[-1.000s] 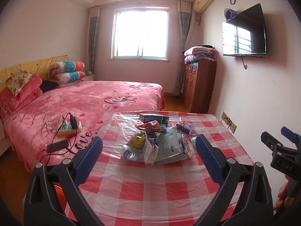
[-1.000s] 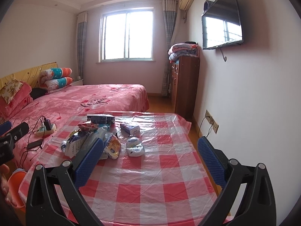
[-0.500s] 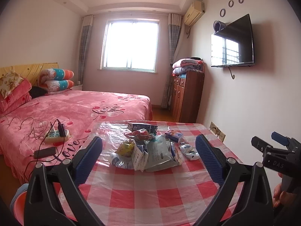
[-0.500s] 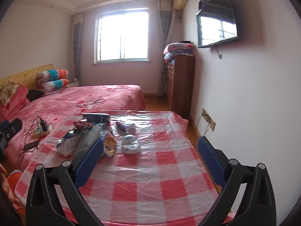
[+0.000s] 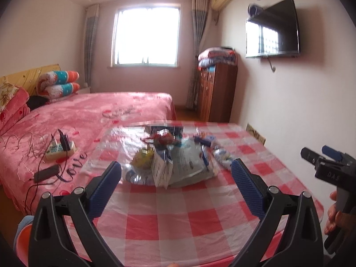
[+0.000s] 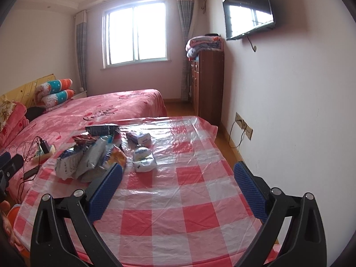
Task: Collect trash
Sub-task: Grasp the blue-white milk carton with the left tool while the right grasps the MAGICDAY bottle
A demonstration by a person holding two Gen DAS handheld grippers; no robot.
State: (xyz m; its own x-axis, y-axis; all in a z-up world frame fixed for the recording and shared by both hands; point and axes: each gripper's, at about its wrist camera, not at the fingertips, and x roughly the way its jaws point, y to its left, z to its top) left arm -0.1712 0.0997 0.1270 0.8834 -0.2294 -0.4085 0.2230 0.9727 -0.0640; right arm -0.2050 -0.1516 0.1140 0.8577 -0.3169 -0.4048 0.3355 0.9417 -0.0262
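We hold both grippers spread wide and empty. The wrapper pile (image 5: 169, 162) lies mid-bench, dead ahead of our left gripper (image 5: 175, 175); from our right gripper (image 6: 178, 178) it sits forward-left, so left is better placed.

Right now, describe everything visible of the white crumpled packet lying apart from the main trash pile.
The white crumpled packet is a soft, puffy plastic wrapper with small dark print and a greenish patch on top. It lies flat on the checked tablecloth, just right of the trash pile, below a small purple-white pack. No tongs touch it.
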